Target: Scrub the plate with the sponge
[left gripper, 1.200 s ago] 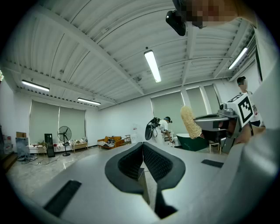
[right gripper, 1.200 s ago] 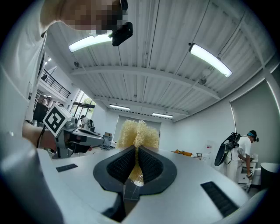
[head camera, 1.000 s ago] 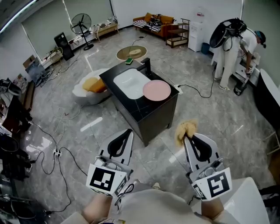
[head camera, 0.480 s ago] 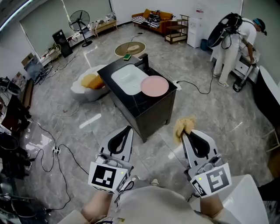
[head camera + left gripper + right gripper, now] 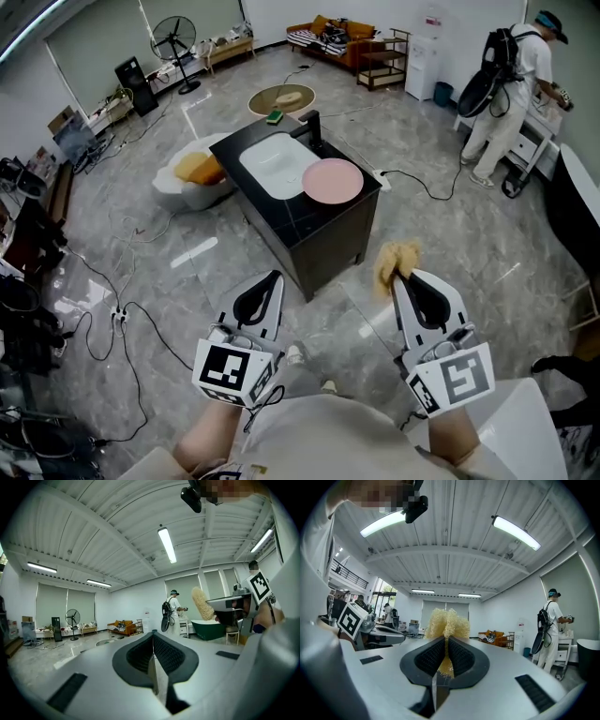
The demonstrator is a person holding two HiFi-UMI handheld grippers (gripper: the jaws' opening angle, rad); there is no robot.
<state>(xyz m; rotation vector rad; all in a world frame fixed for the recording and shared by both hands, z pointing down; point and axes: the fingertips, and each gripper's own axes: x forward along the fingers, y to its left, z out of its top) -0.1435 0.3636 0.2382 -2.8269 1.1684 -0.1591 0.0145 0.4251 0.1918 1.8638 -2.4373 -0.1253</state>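
— Yellow sponge (image 5: pixel 447 620) sits pinched in the right gripper (image 5: pixel 445 645); the left gripper (image 5: pixel 153 641) is pressed together, empty.
— And the plate (image 5: pixel 333 181)?
— On the table (image 5: pixel 323 246), well apart from both. Scrubbing looks unstarted; the approach comes first.

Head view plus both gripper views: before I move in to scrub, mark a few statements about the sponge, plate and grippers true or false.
The right gripper is shut on the yellow sponge. True.
The pink plate lies on the black counter beside the white sink. True.
The left gripper holds the plate. False: the left gripper is shut on nothing.
The sponge touches the plate. False: it is held in the air, apart from the counter.
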